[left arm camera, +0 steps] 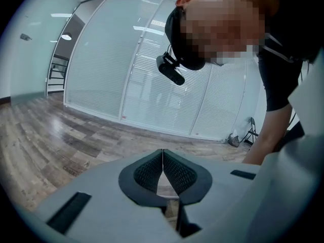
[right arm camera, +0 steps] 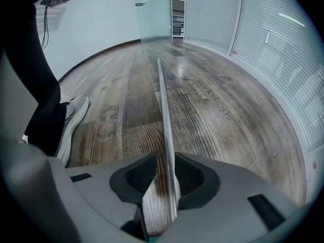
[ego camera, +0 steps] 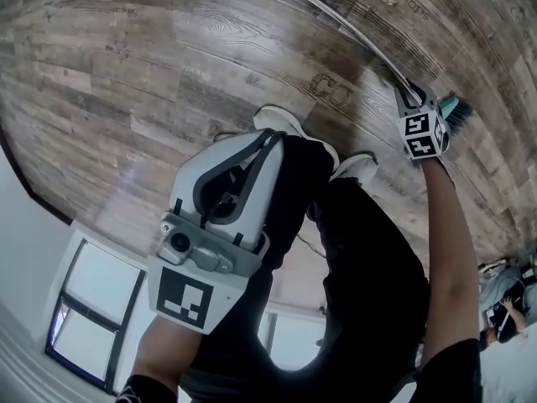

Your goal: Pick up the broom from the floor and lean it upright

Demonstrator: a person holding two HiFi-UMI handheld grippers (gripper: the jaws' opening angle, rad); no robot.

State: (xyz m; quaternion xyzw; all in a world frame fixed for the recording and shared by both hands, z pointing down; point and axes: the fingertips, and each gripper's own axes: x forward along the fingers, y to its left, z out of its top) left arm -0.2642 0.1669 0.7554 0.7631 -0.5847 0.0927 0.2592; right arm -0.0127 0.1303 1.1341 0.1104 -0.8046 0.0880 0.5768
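The broom lies flat on the wooden floor. Its metal handle (ego camera: 336,23) runs up and to the left, and its teal bristles (ego camera: 457,112) are at the right. My right gripper (ego camera: 409,92) points steeply down over the handle near the bristle end. In the right gripper view the handle (right arm camera: 163,95) passes between the jaws of the right gripper (right arm camera: 166,159). It sits close to the right pad, with floor showing in the gap at the left pad, so the jaws are open around it. My left gripper (ego camera: 270,138) (left arm camera: 162,153) is held high near my head, shut on nothing.
My white shoes (ego camera: 294,128) (right arm camera: 73,116) stand just left of the handle, with dark trouser legs above them. A glass wall with blinds (left arm camera: 152,75) lies ahead of the left gripper, with a folding chair (left arm camera: 250,128) at its foot. Another person (ego camera: 503,309) is at the far right edge.
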